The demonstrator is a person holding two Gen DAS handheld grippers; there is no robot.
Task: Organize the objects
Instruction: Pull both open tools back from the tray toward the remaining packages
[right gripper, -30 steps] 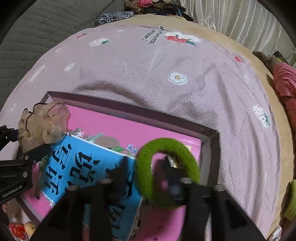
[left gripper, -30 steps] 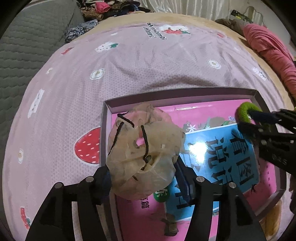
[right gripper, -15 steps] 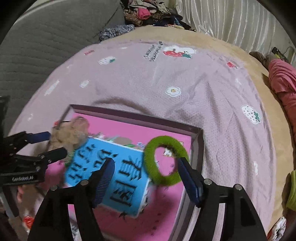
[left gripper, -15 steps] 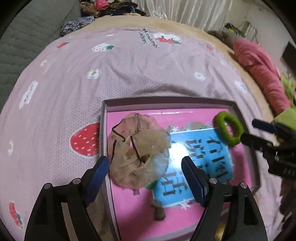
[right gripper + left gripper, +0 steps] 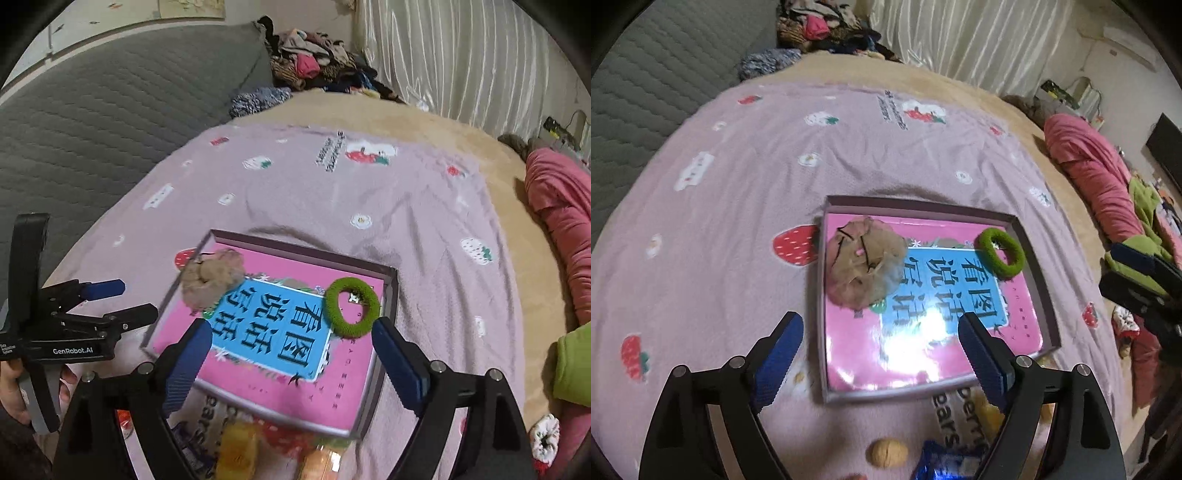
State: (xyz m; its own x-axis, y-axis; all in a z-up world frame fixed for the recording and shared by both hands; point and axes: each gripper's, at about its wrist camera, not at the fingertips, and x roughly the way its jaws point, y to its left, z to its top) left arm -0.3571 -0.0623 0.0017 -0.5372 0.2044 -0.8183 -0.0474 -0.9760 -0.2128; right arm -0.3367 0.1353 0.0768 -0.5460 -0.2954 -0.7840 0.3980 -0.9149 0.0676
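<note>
Two items had already gone into the shallow box (image 5: pixel 1036 266), which lay on the pink strawberry-print blanket (image 5: pixel 746 206) spread over the bed. Inside, a pink and blue picture book (image 5: pixel 934 317) lay flat and covered nearly the whole floor of the box. On the book's far left corner rested a beige scrunchie (image 5: pixel 866 267) with thin black bands across it; on its far right corner, close to the box wall, lay a green hair tie (image 5: pixel 1001 252). The two were well apart. The left gripper (image 5: pixel 881 354) had just been opening its jaws, which stood wide with nothing between them. The right gripper (image 5: pixel 291 360) had done the same and was likewise empty. More seemed left to do: just outside the near wall of the box, on the blanket, sat a walnut (image 5: pixel 888 452), a blue wrapper (image 5: pixel 942 463) and some yellow and orange pieces too blurred to identify. A white scrunchie (image 5: pixel 545 435) lay off to the right.
</note>
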